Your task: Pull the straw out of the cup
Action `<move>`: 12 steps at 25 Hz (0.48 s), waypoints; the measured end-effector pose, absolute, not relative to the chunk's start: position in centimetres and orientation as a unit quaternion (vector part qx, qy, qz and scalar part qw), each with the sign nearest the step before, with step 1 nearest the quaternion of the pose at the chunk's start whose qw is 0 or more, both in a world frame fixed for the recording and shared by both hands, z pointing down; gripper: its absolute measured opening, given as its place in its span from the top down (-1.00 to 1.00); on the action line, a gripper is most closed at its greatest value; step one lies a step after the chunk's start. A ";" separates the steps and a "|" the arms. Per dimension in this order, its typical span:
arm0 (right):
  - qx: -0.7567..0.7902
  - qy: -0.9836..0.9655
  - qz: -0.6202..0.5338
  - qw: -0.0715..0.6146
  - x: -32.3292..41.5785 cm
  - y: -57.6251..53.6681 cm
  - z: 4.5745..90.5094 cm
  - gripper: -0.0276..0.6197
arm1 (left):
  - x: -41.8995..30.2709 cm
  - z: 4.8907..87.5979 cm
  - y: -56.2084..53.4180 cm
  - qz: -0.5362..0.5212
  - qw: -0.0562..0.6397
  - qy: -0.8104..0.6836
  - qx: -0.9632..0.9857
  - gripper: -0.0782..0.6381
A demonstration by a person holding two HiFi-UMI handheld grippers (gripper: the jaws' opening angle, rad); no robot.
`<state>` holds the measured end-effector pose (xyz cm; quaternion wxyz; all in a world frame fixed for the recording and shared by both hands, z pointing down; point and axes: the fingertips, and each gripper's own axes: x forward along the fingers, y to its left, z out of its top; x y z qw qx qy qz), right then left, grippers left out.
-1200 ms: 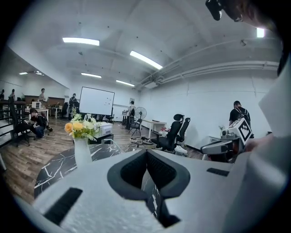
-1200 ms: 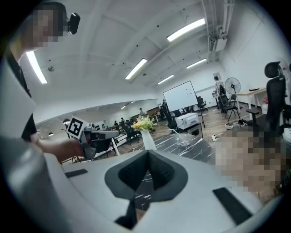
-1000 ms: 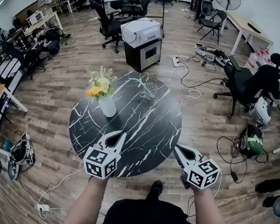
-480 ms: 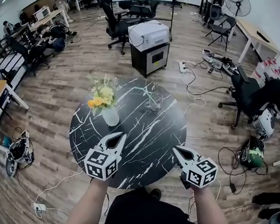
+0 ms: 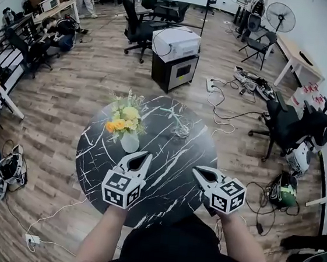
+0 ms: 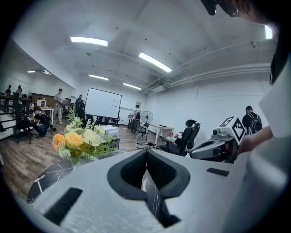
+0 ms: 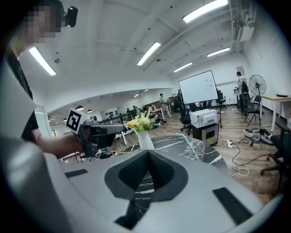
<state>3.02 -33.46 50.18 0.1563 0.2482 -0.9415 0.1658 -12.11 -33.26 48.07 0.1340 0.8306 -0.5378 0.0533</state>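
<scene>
Jaws: left gripper (image 5: 145, 155) and right gripper (image 5: 196, 171) both pressed together, empty | Place: over near edge of round table (image 5: 164, 177) | Cup (image 5: 181, 129): far side, straw (image 7: 187, 139) inside | Progress: not begun; reach, grip and pull remain

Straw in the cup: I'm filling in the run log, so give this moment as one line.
phase: pre-grasp | straw: in cup, untouched | left gripper: shut, empty | right gripper: shut, empty
</scene>
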 end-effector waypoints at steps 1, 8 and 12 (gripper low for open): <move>0.245 -0.942 0.165 0.160 2.7 -33.8 50.4 0.90 | -12.4 48.1 -33.4 0.054 0.135 -0.540 0.829 0.75; 0.201 -0.950 0.166 0.170 1.1 -37.8 51.7 0.85 | -13.7 49.3 -35.7 0.055 0.154 -0.578 0.800 0.75; 0.154 -0.953 0.176 0.192 1.0 -40.4 53.9 0.82 | -13.5 50.4 -37.6 0.055 0.166 -0.608 0.774 0.75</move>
